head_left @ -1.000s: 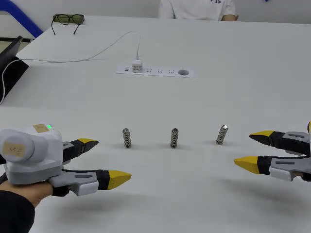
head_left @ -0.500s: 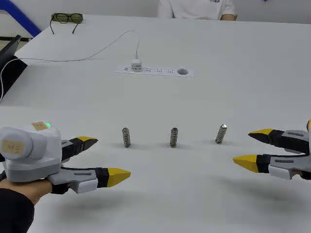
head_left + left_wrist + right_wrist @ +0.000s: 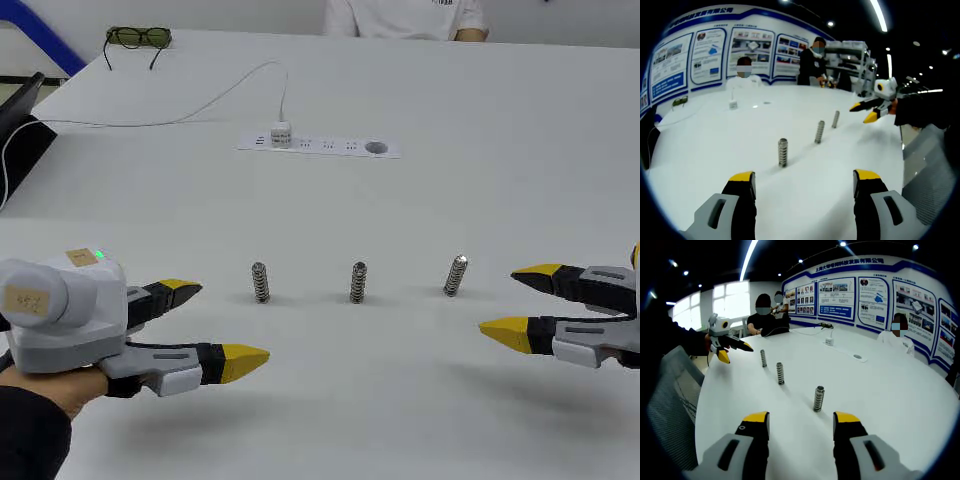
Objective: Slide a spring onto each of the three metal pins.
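The left claw [image 3: 230, 322] is held low on the person's left, jaws spread wide and empty, tips pointing right. A hand [image 3: 55, 388] in a dark sleeve [image 3: 25, 440] grips it from beneath. The right claw [image 3: 498, 301] shows at the right edge, level, jaws likewise parted and empty, tips pointing left toward the other.

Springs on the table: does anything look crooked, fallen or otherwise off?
Nothing clearly wrong. The left spring and middle spring stand straight; the right spring seems to lean slightly in the head view, perhaps only camera angle.
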The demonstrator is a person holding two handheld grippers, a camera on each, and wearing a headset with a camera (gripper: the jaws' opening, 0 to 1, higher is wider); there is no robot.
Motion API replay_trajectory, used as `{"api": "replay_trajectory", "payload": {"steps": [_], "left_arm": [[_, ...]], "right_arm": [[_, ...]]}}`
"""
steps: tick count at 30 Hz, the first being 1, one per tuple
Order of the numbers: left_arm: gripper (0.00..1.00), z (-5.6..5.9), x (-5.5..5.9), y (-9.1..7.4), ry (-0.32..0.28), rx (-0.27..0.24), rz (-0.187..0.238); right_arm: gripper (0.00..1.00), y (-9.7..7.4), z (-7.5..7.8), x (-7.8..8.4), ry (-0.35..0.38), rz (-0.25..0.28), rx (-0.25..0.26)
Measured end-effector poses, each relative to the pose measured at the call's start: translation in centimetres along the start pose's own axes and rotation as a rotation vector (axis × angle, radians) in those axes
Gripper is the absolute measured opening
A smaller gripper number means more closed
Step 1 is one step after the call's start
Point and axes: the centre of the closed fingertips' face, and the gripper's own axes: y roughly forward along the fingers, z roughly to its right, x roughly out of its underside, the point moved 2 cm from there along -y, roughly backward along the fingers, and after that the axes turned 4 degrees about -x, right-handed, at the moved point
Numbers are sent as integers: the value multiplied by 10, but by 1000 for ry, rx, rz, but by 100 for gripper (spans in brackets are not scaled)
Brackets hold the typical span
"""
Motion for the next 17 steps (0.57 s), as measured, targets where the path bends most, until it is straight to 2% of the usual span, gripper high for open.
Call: {"api": "replay_trajectory", "payload": {"steps": [17], "left_arm": [[81, 1, -1, 0, 5, 0, -3]], "right_arm": [[53, -1, 0, 1, 0, -1, 0]]}}
